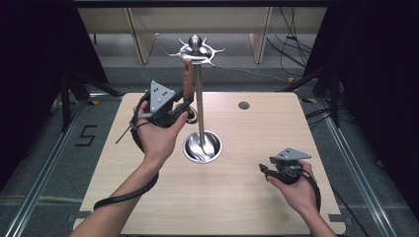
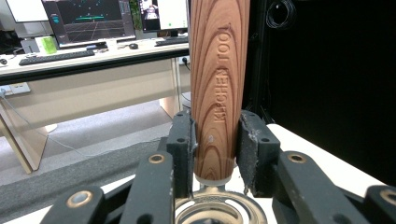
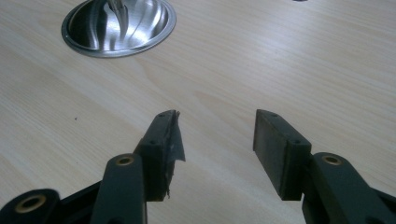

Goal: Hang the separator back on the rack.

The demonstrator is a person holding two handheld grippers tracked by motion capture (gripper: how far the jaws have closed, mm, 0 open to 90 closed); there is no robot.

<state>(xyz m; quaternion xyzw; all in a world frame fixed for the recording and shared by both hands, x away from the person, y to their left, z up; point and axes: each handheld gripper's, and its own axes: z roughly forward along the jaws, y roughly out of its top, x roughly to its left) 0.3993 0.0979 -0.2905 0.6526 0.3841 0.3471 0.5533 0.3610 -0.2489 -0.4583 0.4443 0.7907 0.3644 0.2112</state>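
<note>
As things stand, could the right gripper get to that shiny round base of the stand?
Probably yes: the right gripper hovers open over bare table, and nothing lies between it and the round metal base.

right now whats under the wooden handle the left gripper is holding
A metal ring sits just below the wooden handle; the utensil's lower end is hidden by the left gripper.
</note>
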